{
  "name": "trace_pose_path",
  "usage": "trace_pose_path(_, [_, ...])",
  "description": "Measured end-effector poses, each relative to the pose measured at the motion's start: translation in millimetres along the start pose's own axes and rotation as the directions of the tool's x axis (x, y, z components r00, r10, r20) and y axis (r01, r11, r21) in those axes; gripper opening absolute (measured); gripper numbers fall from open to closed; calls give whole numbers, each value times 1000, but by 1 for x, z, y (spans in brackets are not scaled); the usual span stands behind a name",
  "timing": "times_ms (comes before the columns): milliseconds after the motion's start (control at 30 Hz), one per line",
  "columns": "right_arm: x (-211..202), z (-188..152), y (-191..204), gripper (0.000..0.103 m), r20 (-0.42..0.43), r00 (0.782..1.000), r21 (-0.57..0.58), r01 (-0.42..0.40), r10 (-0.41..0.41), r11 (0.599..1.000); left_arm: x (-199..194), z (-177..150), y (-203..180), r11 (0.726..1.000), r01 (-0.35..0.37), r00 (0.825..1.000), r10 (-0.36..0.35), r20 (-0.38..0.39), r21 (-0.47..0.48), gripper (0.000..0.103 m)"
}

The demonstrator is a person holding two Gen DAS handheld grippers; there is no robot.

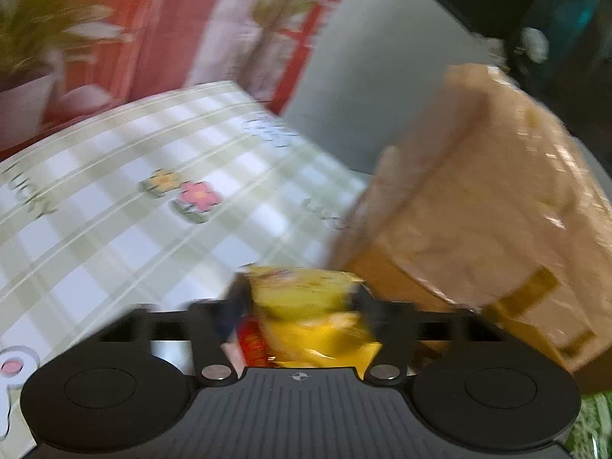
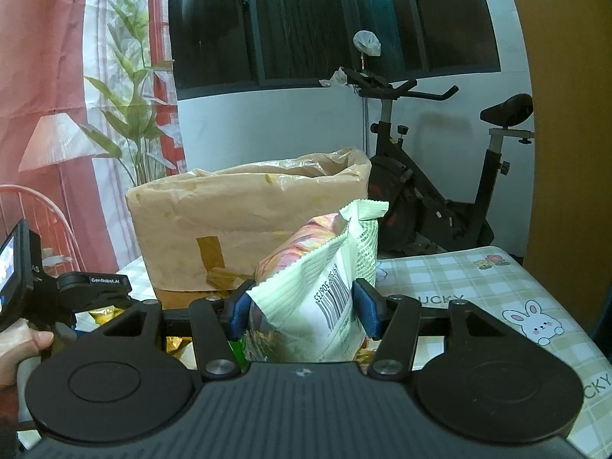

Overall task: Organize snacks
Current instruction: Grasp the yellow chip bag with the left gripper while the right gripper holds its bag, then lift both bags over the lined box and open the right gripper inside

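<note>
Yellow crinkled snack packet (image 1: pixel 306 317) clamped in left gripper (image 1: pixel 302 306), blurred, orientation unclear, beside paper-lined cardboard box (image 1: pixel 478 206), pale green foil bag (image 2: pixel 325 287) upright in closed right gripper (image 2: pixel 304 306), barcode facing camera, gingham tablecloth (image 2: pixel 478 287) printed "LUCKY".
</note>
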State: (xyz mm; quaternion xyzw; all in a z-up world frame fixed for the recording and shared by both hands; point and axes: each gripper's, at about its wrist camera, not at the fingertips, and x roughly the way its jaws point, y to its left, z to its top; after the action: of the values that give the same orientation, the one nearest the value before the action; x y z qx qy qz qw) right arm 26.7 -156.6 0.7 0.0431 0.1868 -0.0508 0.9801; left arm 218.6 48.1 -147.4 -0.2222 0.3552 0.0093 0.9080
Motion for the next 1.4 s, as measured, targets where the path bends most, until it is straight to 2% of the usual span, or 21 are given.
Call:
trace_pose_path(233, [2,3,1,57,-7,1000,-6,4,-4,1000,-23,-1,-1,994,25,999,-28,32,103,48])
trace_pose_path(433, [-1,8,4,57,-4,1000,-21,-3,3,1000,-64,3,-3,964,52,992,-79,94,261,48])
trace_pose_path(567, [-4,12,4,57,-1,1000,-25,-17,17,1000,-94,9,-3,945,56,984,-106,140,321,48])
trace_pose_path(1000, [-30,46,14,57,82,994,-67,-72,77,995,-159,37,-20,916,103,943,-214,255,387,48])
trace_pose_path(1400, [-34,115,10,57,193,975,-100,-89,107,991,-171,58,-47,897,135,913,-278,300,420,48])
